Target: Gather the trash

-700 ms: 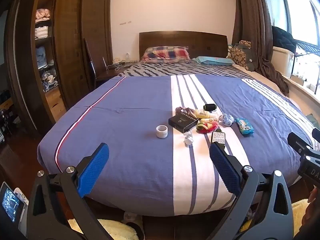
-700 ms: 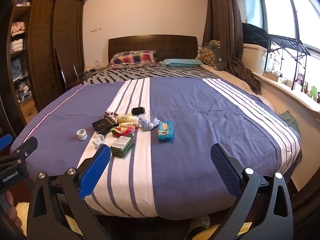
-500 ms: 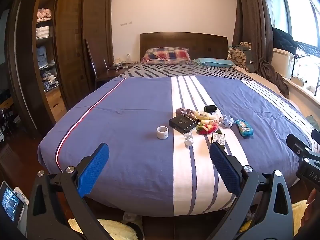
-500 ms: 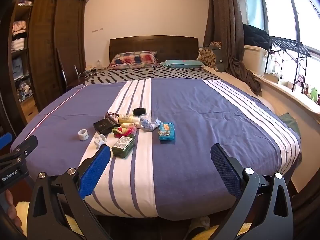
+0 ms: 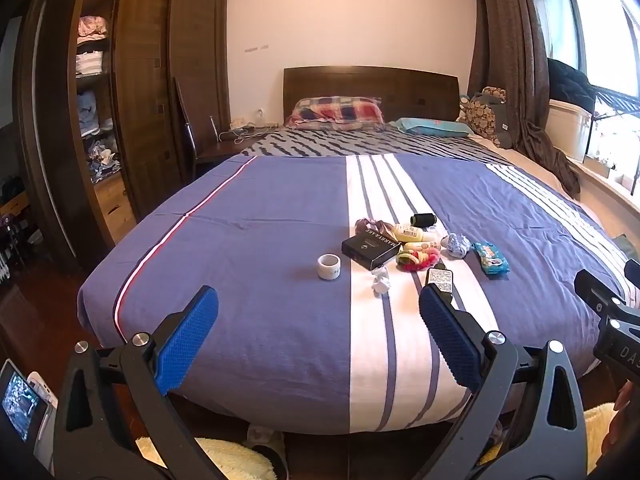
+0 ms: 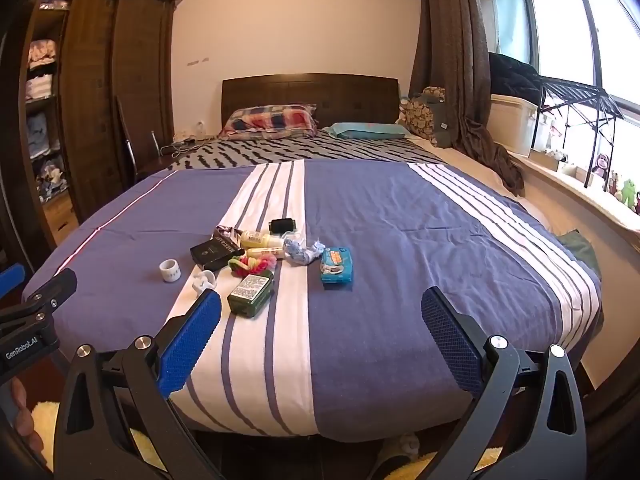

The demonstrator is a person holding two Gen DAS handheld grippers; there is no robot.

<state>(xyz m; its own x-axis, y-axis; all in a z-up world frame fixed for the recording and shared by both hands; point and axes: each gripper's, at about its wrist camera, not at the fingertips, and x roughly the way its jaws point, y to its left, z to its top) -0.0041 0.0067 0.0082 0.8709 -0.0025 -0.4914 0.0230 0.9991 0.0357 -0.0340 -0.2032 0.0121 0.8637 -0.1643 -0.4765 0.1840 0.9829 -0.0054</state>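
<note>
Meanwhile, at the foot of the bed, both grippers are hanging with jaws spread wide and nothing between them, the left gripper and the right gripper each facing the cluster of small items lying ahead on the bedspread. A crumpled white scrap, the likeliest piece of trash, is sitting ahead and slightly right of the left gripper, just beyond its fingertips, while from the right gripper it is lying ahead to the left, just past that fingertip. A second crumpled wad, blue and white, is resting farther ahead, closer to the right gripper's centre line, so the left hand looks better placed for the white scrap.
</note>
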